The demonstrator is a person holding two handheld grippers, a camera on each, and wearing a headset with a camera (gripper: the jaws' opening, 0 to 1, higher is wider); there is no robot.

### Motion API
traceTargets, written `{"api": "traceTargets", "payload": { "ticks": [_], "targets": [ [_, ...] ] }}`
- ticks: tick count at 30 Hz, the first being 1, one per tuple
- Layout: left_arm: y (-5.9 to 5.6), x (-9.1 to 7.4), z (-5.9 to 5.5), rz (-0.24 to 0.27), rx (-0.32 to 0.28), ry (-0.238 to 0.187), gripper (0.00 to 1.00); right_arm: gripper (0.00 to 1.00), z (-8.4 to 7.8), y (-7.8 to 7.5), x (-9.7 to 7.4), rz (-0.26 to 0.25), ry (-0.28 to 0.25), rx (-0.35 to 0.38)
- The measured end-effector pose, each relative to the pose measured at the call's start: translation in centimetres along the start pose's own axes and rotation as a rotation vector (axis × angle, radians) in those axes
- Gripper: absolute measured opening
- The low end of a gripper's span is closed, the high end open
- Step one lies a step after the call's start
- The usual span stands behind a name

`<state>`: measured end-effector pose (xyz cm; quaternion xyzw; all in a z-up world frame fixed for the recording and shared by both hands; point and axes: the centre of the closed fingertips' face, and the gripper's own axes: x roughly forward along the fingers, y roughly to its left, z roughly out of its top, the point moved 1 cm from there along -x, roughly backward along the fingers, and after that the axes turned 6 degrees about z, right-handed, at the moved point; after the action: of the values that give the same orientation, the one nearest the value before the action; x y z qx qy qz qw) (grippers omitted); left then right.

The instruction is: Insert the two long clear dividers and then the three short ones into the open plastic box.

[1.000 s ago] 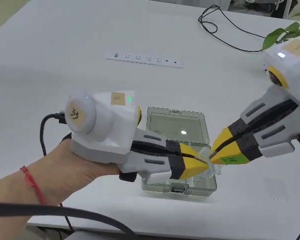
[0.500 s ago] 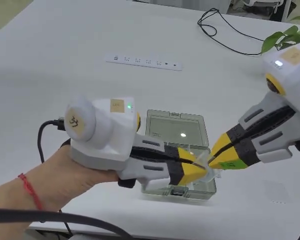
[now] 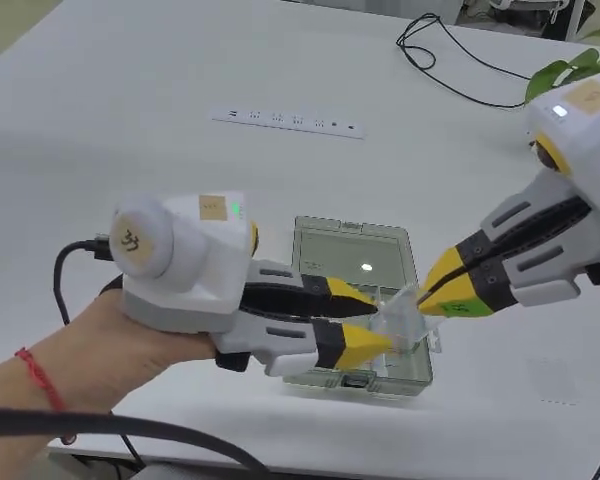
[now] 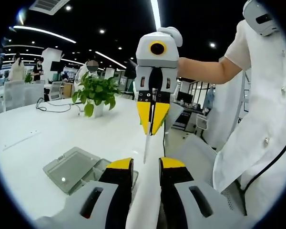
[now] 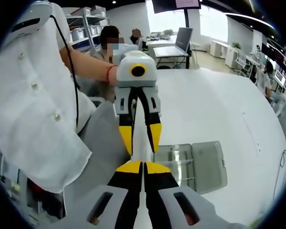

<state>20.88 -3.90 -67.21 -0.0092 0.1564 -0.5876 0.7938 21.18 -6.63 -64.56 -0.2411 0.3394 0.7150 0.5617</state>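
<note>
Your right gripper (image 3: 428, 296), coming in from 3 o'clock in the head view, has its jaws pressed together on one edge of a clear divider (image 3: 400, 322). Your left gripper (image 3: 372, 320), coming in from 9 o'clock, has its jaws spread to either side of the sheet. The left gripper view shows a gap on both sides, so the left appears to carry none of the load.

The divider hangs over the base of the open plastic box (image 3: 400, 378), toward its 3 o'clock end. The lid (image 3: 350, 255) lies flat at 12 o'clock of the base. I cannot tell whether this piece is a long or a short one, nor whether its lower edge touches the box yet.

The step in hand looks like seating the sheet in its grooves. Let the right gripper do the lowering. Bring the sheet upright, line both ends up with a facing pair of wall grooves, then go straight down. Use the spread left jaws as a loose guide, or rest them on the box wall at 9 o'clock so the light box does not skate on the table (image 3: 130, 120). Thin clear plastic bends and slips, so if one end catches, lift and realign rather than push.
</note>
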Motion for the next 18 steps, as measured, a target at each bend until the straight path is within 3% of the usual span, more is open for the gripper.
{"api": "traceTargets", "payload": {
  "ticks": [6, 18],
  "targets": [
    [0.8, -0.7, -0.7, 0.036, 0.001, 0.017, 0.27, 0.03, -0.5, -1.2, -0.1, -0.038, 0.016, 0.005],
    [2.5, -2.1, -2.1, 0.117, 0.039, 0.048, 0.53, 0.03, -1.4, -4.2, 0.6, -0.105, 0.053, -0.001]
  ]
}}
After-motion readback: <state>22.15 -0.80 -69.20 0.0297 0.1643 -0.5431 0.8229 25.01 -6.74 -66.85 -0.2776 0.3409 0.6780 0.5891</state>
